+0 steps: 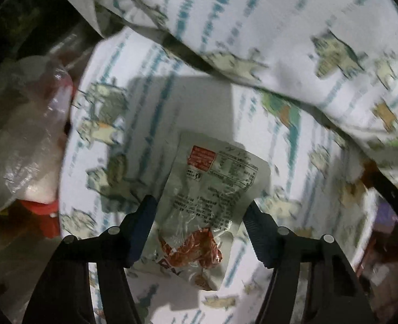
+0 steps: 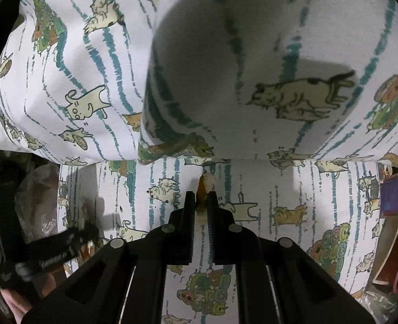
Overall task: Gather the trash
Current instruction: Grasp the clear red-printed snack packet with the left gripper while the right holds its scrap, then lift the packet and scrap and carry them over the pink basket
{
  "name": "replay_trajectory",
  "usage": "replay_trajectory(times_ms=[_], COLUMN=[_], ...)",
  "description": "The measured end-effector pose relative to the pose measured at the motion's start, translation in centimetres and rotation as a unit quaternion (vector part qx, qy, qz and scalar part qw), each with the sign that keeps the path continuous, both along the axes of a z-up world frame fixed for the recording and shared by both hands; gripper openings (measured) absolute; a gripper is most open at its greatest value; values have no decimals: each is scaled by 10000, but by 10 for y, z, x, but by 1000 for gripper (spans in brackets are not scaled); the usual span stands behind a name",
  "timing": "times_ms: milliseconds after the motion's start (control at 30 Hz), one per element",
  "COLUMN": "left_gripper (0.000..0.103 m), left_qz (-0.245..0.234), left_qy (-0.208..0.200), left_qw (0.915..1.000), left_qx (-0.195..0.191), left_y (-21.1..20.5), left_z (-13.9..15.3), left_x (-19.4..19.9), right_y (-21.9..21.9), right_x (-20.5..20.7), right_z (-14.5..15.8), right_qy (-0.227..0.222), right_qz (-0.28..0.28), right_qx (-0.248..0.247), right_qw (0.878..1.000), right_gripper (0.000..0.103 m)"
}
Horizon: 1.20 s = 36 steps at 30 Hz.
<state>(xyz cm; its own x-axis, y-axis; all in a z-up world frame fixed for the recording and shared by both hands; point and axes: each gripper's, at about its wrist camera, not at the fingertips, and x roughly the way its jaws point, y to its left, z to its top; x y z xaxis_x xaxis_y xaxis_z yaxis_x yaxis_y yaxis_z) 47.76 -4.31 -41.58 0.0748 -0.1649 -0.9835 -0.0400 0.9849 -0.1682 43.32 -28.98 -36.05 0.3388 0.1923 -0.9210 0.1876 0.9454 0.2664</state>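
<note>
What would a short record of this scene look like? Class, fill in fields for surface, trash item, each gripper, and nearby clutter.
surface: cat-print bedsheet
trash item: snack wrapper, lying on the sheet
left gripper: open, fingers either side of the wrapper
right gripper: shut on a small orange-brown scrap
nearby clutter: clear plastic bag beside the bed
</note>
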Motion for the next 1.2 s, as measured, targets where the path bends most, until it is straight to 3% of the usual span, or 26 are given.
replay_trajectory(times_ms=[233, 300, 433, 600, 700, 900, 1000, 1067, 1200], left_gripper=[74, 64, 61, 61, 61, 61, 61, 61, 61], left_qz=[-568, -584, -677, -788, -584, -715, -632, -624, -756], left_qy=[163, 100, -78, -1115, -1828, -3223, -3504, -3475, -3753], left_qw=[9982, 9975, 9974, 9902, 9812, 9431, 9342, 9352, 9235], left_qx=[97, 389, 234, 288, 209, 395, 211, 268, 233], left_y=[-13, -12, -16, -20, -13, -32, -28, -27, -26], left_z=[-5, -4, 9, 75, 109, 166, 187, 193, 216], left_x=[-17, -20, -27, -44, -57, -87, -103, -108, -145], right_y=[20, 23, 28, 38, 39, 48, 41, 38, 34], right_x=[3, 4, -3, -24, -39, -77, -96, -107, -139], right_z=[-1, 2, 11, 28, 46, 88, 105, 120, 155], right_qy=[-41, -95, -236, -675, -1108, -2155, -2453, -2750, -3315], right_qz=[159, 160, 179, 408, 427, 547, 446, 430, 600], right_qx=[-86, -120, -124, -205, -118, -186, 13, -60, -366], right_qw=[9998, 9998, 9995, 9967, 9929, 9748, 9684, 9605, 9408], right_gripper=[8, 8, 8, 8, 8, 8, 8, 8, 8])
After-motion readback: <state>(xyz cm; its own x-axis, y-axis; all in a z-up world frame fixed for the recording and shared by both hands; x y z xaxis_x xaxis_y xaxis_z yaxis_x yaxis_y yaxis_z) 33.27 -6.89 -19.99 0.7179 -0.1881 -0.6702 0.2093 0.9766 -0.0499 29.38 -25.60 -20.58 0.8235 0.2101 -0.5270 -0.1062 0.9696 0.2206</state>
